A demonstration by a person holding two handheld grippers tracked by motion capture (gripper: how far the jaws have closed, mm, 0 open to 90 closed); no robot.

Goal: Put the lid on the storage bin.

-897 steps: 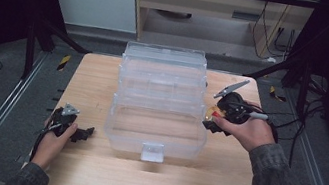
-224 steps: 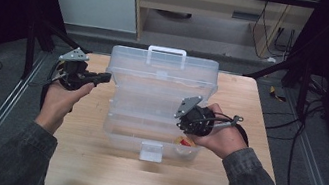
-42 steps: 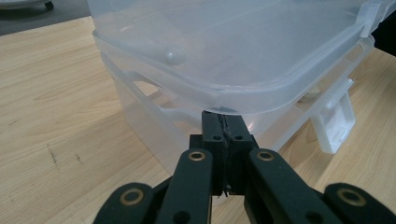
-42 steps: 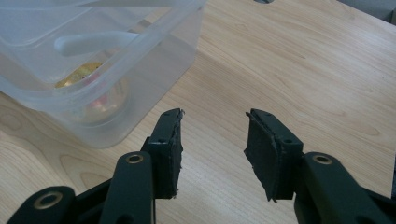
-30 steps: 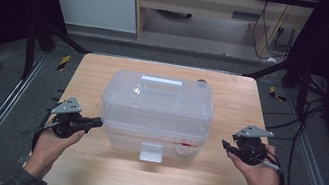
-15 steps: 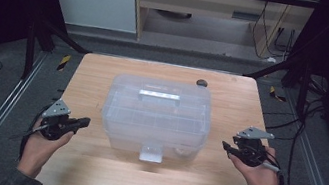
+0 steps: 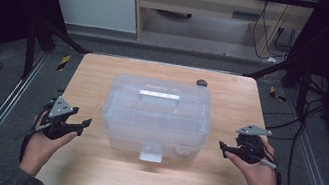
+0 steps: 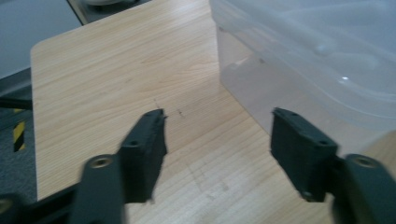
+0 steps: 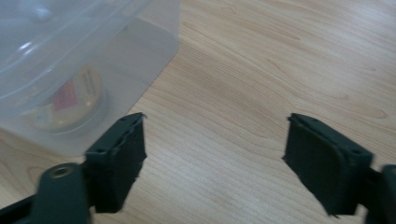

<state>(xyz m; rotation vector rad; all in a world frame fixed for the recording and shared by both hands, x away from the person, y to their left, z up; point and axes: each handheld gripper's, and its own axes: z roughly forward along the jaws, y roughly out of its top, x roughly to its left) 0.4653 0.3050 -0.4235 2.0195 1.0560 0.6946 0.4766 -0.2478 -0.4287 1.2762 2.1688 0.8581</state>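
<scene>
Closed clear plastic storage box (image 7: pixel 156 116) sits mid-tabletop (image 7: pixel 105 72) (lid down since earlier); left hand-held gripper (image 7: pixel 80 125) and right hand-held gripper (image 7: pixel 224 148), jaws just opened and empty, flank it.

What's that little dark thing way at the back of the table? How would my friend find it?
Start at the wooden table and find the big see-through plastic box in its middle. Look just past the box's far right corner, near the table's back edge: there sits a small dark round thing. It is the only loose item on the bare wood, tiny and black.
</scene>
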